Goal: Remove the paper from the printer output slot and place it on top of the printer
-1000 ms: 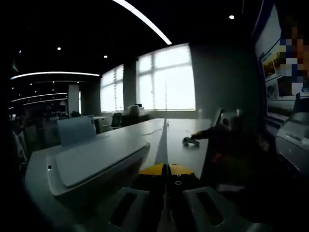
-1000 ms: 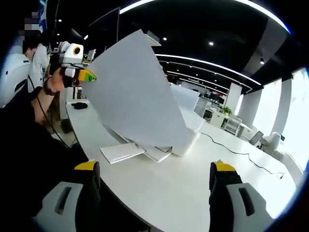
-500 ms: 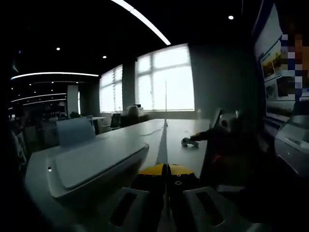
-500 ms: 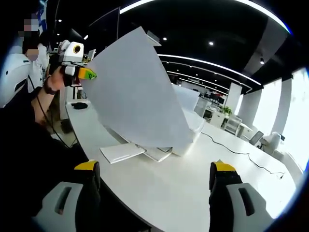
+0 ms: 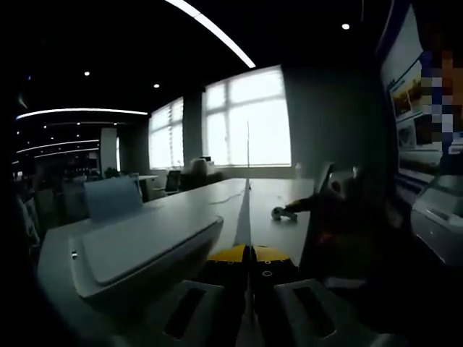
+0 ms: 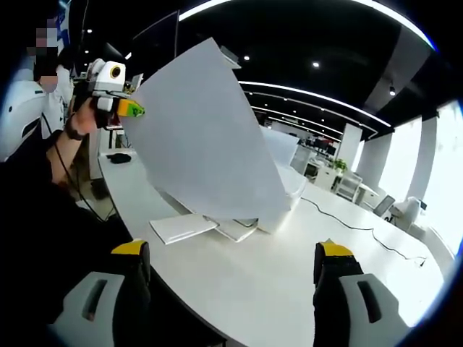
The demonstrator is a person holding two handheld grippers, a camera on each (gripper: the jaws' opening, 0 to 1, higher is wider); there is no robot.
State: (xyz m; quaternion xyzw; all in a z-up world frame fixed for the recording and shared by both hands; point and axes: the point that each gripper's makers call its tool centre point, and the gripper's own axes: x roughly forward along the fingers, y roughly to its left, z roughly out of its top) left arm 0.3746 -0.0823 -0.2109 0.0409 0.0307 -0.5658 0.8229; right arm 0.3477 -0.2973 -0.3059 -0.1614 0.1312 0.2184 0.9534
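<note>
In the right gripper view the left claw [image 6: 132,110] is pinched tight on a corner of the paper [image 6: 202,137] and holds the sheet up in the air, tilted, over the front of the printer [image 6: 286,189]. The sheet's lower edge hangs near the printer's output tray [image 6: 184,227] and hides much of the printer body. A hand [image 6: 78,119] grips the left claw's handle. The right claw [image 6: 235,271] has its jaws spread wide and holds nothing, low above the white bench [image 6: 289,275].

In the left gripper view the left claw [image 5: 249,254] shows its yellow tips pressed together with the paper edge-on between them, seen as a thin line running up the middle. The printer [image 5: 137,246] sits left of it on the bench [image 5: 268,199].

Compared with a second ago almost nothing differs: the sheet is at nearly the same height and tilt, and both claws are as they were.
</note>
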